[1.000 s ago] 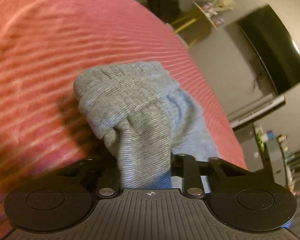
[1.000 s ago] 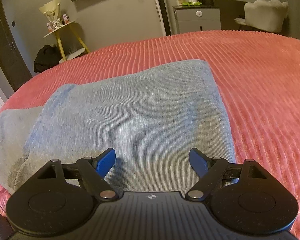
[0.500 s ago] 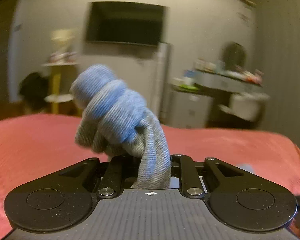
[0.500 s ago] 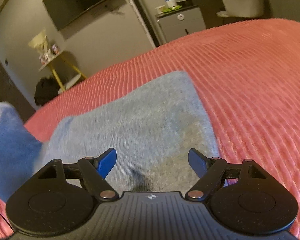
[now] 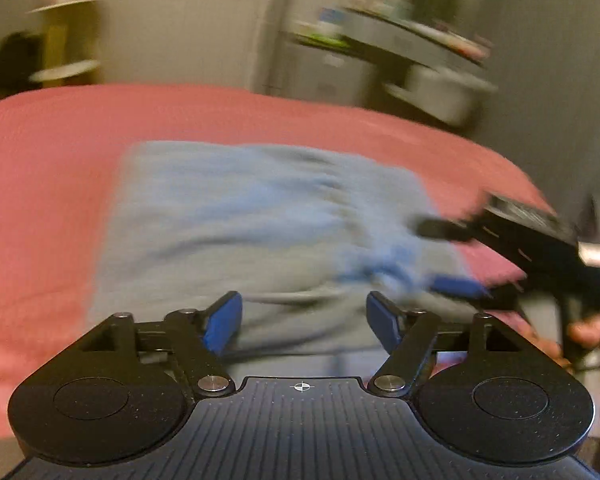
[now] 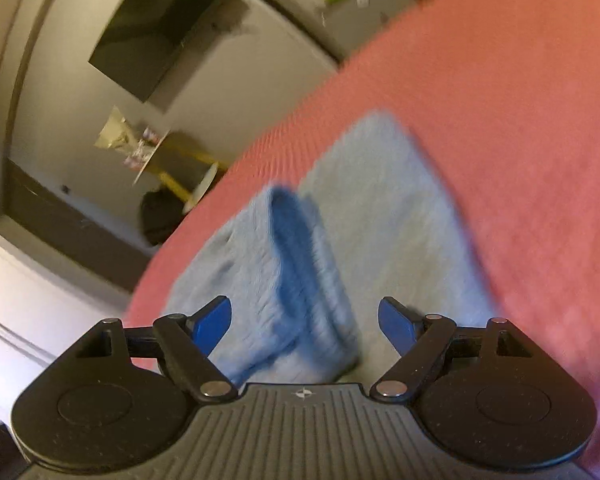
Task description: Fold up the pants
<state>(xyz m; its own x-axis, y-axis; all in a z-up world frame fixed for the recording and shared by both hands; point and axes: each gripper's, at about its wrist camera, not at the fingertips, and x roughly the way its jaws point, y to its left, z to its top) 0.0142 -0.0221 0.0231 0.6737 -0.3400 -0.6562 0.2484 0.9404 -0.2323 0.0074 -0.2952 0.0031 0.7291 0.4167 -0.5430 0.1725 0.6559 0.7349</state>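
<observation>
The grey-blue pants [image 5: 252, 216] lie folded into a rough rectangle on the red ribbed bedspread [image 5: 40, 184]. My left gripper [image 5: 304, 320] is open and empty just above their near edge. In the right wrist view the pants [image 6: 380, 208] have a thick folded-over end [image 6: 296, 280] lying on top, right in front of my open, empty right gripper [image 6: 304, 320]. The right gripper also shows in the left wrist view [image 5: 460, 258], open at the pants' right edge. Both views are blurred by motion.
The bedspread [image 6: 520, 100] extends around the pants on all sides. Beyond the bed are a wall TV [image 6: 160, 36], a small yellow-legged side table [image 6: 168, 160], a dark bag [image 6: 160, 212] on the floor and a dresser [image 5: 412, 44] with clutter.
My left gripper carried the bunched pants end up and over, then opened and let it go onto the folded pants. My right gripper stayed open and tilted, moving toward the pants' right edge.
</observation>
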